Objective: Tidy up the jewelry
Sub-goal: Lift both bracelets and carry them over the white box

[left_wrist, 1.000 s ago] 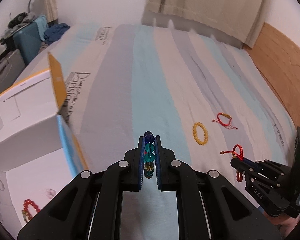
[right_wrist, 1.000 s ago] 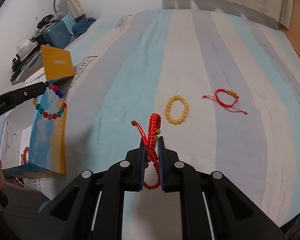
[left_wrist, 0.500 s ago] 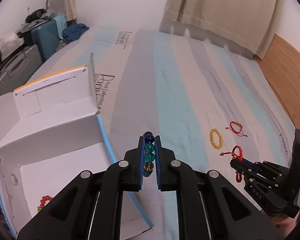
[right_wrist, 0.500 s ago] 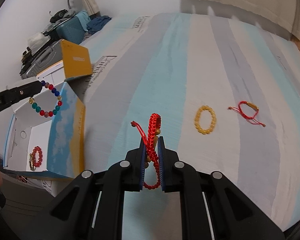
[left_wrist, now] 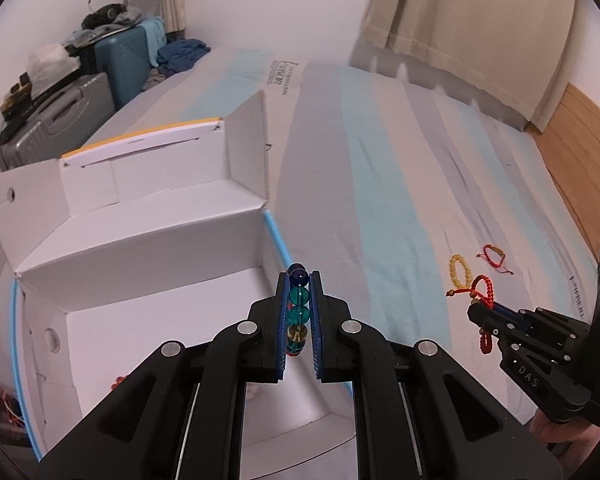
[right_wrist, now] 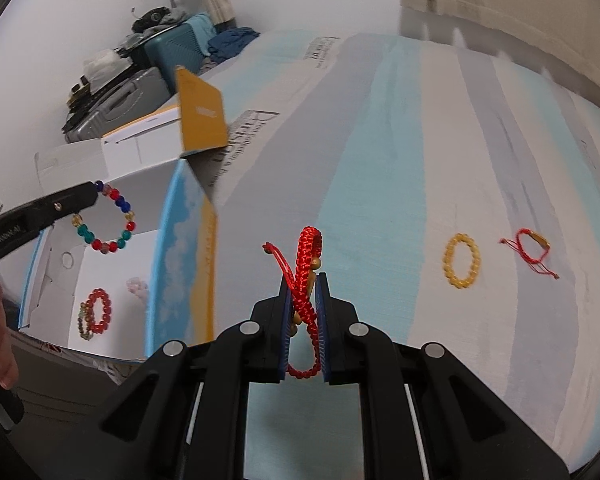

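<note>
Both hands had carried toward the open white box (left_wrist: pixel 140 248), the left gripper (left_wrist: pixel 299 312), clamped on the multicoloured bead bracelet (right_wrist: pixel 108 220), nearer and directly over it, the right gripper (right_wrist: pixel 303 312), pinching the red braided bracelet (right_wrist: pixel 306 276), beside it.

Both held bracelets nearer box (left_wrist: pixel 148 216)
</note>
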Available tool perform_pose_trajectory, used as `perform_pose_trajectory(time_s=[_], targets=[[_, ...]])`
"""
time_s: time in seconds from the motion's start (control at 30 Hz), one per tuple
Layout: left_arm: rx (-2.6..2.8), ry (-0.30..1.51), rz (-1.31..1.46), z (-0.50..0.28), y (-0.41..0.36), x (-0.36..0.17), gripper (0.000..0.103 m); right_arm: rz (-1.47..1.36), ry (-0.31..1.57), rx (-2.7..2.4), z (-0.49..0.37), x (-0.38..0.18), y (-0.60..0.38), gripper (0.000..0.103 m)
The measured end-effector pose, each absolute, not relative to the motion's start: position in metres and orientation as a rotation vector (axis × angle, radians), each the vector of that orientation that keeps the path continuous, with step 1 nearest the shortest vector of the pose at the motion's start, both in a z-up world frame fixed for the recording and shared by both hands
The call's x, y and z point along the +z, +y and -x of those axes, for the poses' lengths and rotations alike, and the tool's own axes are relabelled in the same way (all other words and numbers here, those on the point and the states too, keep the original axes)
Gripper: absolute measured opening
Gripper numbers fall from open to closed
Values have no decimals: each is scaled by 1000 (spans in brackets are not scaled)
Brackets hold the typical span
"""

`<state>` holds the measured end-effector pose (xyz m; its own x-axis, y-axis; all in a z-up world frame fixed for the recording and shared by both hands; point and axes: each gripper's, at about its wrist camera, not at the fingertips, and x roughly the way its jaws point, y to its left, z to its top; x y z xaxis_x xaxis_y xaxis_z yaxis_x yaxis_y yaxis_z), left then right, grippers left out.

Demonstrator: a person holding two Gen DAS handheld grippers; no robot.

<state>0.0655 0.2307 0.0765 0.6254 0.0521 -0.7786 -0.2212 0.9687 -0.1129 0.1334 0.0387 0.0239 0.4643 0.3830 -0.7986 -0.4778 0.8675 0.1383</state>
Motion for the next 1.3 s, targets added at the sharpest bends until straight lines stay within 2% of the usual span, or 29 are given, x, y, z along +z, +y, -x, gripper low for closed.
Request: perform_pose_trajectory(time_s=[0.67, 1.3], targets=[[268, 886, 257, -14, 298, 72, 9, 179, 911, 651, -107, 48, 124, 10], [358, 899, 317, 34, 356, 54, 9, 265, 925, 759, -75, 36, 203, 10]])
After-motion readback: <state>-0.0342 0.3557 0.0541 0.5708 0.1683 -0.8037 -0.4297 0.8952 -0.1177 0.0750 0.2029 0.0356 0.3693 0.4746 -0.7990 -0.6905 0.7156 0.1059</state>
